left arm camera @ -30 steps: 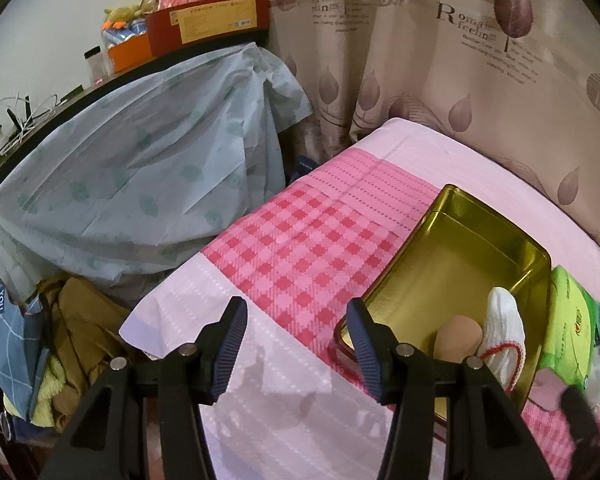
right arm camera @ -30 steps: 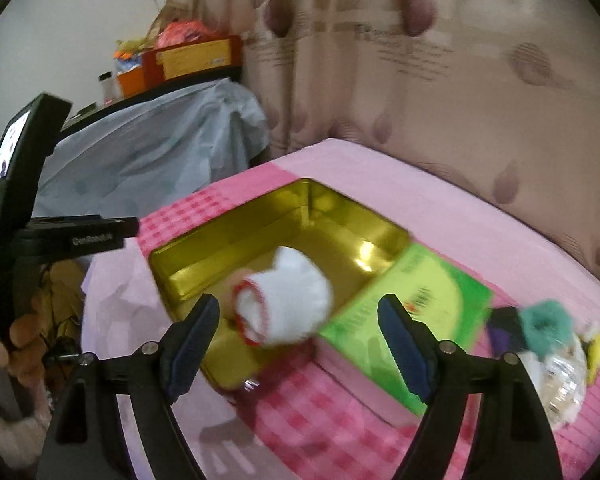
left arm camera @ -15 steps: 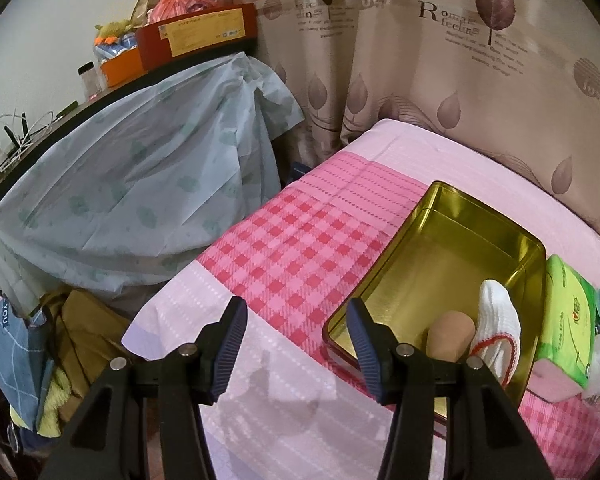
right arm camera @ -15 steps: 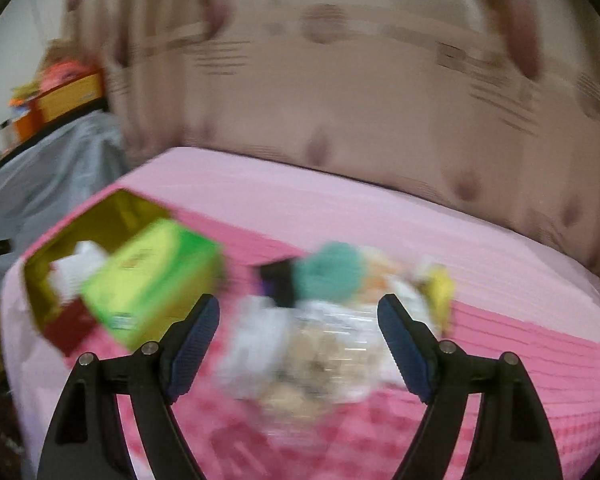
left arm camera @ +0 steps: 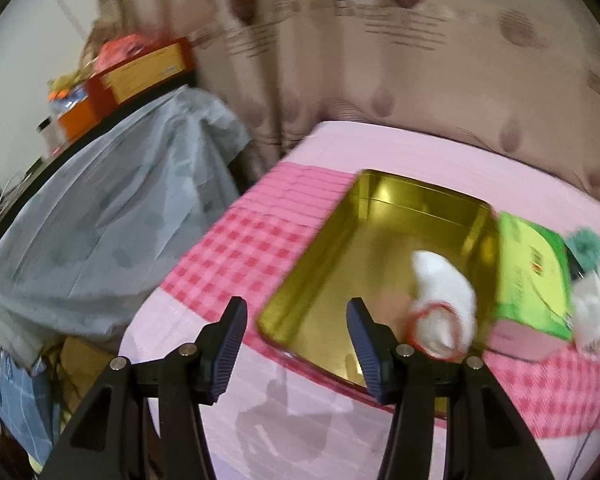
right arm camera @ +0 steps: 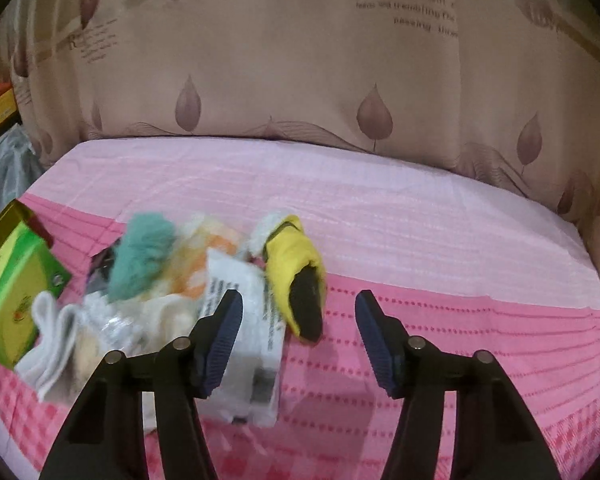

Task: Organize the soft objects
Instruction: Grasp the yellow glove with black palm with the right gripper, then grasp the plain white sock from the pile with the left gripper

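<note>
A gold tin [left arm camera: 380,196] lies on the pink bed cover. In it are a white sock with a red cuff [left arm camera: 444,300] and a tan soft piece [left arm camera: 392,304]. My left gripper [left arm camera: 296,308] hangs open over the tin's near left corner, holding nothing. A green tissue pack [left arm camera: 532,280] lies against the tin's right side. My right gripper [right arm camera: 299,298] is over a pile of soft things, its jaws closing. A yellow and black soft item [right arm camera: 296,256] lies just ahead between the jaws, untouched. A teal fluffy piece [right arm camera: 144,252], a white packet [right arm camera: 244,320] and white socks [right arm camera: 48,340] lie to its left.
A leaf-patterned curtain [right arm camera: 300,80] hangs behind the bed. Left of the bed stands furniture under a grey-blue cover [left arm camera: 112,220], with red and orange boxes [left arm camera: 140,72] on top. Clothes [left arm camera: 24,392] are heaped on the floor at the lower left.
My right gripper swung right from the tin to the pile, leaving the white sock in the tin, and its jaws have narrowed. My left gripper shifted right towards the tin.
</note>
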{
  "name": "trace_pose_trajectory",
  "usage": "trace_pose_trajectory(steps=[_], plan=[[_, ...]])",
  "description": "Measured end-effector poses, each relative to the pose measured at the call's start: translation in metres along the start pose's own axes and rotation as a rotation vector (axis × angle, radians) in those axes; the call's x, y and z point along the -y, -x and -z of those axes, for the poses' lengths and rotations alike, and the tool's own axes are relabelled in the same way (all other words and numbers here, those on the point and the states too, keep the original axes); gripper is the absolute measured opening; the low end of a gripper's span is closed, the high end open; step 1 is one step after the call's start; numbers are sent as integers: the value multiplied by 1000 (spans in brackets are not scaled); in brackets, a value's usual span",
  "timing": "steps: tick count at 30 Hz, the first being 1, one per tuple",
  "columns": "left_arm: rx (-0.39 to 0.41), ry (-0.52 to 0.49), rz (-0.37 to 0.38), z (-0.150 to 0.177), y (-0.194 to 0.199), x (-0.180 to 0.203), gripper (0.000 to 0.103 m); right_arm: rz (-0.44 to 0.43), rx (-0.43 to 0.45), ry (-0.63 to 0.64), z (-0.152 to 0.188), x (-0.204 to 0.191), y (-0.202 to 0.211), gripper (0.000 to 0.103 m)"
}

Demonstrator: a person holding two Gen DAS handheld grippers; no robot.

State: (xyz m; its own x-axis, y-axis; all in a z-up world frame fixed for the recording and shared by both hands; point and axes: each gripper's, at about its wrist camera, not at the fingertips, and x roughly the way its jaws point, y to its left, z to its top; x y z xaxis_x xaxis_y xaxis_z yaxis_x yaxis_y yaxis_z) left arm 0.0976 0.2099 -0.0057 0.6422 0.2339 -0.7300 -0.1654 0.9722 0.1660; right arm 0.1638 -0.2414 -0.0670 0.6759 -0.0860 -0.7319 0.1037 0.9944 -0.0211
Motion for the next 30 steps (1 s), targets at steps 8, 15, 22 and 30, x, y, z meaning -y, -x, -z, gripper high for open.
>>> trace_pose_trajectory(steps=[8,15,22,30], plan=[[2,-133,173,10,24,72,55,-16,-17,-13,-14,5,-33,50],[2,-239,282,16,37,137,55,-48,-46,-19,-19,8,-54,35],[-25,-287,355,26,37,179,55,-38,-24,-24,-3,16,-42,30],[-51,-327,430,38,35,211,55,2,-22,-52,36,44,-10,30]])
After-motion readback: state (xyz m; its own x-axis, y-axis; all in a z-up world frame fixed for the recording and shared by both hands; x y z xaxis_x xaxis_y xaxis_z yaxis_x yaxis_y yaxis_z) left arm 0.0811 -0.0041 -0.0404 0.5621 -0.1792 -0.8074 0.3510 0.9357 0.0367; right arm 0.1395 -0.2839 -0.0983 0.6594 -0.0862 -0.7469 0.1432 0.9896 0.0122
